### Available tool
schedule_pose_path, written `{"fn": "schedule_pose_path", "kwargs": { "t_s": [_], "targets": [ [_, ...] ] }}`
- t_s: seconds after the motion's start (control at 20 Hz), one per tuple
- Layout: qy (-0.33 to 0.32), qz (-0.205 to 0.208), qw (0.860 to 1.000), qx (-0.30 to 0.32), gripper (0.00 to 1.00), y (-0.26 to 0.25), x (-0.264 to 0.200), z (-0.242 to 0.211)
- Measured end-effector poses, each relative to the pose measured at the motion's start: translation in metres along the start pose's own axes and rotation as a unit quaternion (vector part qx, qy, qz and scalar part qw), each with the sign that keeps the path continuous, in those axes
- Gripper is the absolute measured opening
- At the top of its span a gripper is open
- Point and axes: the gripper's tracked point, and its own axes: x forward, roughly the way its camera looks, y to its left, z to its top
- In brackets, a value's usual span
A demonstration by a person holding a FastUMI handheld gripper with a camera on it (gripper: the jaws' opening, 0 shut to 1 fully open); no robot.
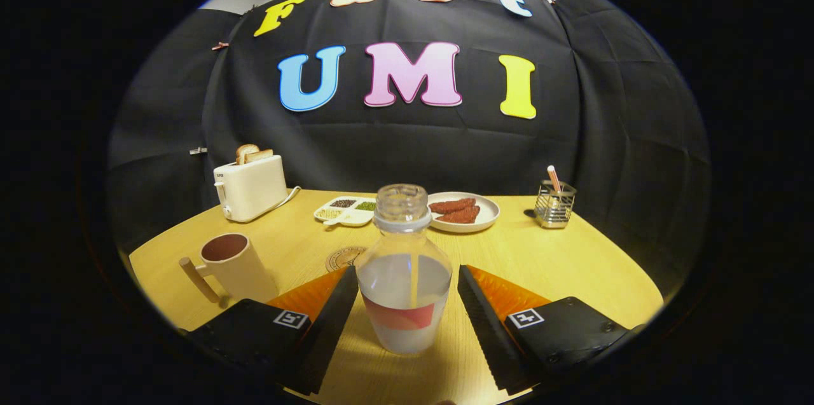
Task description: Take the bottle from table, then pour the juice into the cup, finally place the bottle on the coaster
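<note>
The round wooden table (572, 265) carries everything in sight. At ten o'clock from the fingers stands a cream toaster (250, 187) with bread in its slots. A plate (486, 217) with reddish pieces lies at twelve to one o'clock, with a divided dish (346, 217) of small portions just beside it. A wire holder (554, 205) sits at two o'clock.

The cup (232, 265), a handled mug, stands at nine to ten o'clock, near the left finger; its contents cannot be judged. The coaster (343, 259) lies flat at eleven o'clock, bare, just behind the bottle.

The bottle (404, 278) stands upright on the table, uncapped and partly full, between the fingers. The gripper (405, 306) is spread wide, neither finger touching the bottle.

Assessment: the grasp is not yet made; lifting, pouring and placing all remain.
</note>
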Motion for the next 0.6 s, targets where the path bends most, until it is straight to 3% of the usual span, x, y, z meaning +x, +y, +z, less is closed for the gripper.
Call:
{"fn": "schedule_pose_path", "kwargs": {
  "t_s": [0.2,0.35,0.6],
  "targets": [
    [-0.001,0.000,1.000,-0.002,0.97,0.005,0.011,-0.002],
    [0.018,0.000,1.000,0.006,0.83,0.007,0.016,-0.011],
    [0.015,0.013,1.000,-0.015,0.78,0.010,0.020,-0.010]
  ]
}}
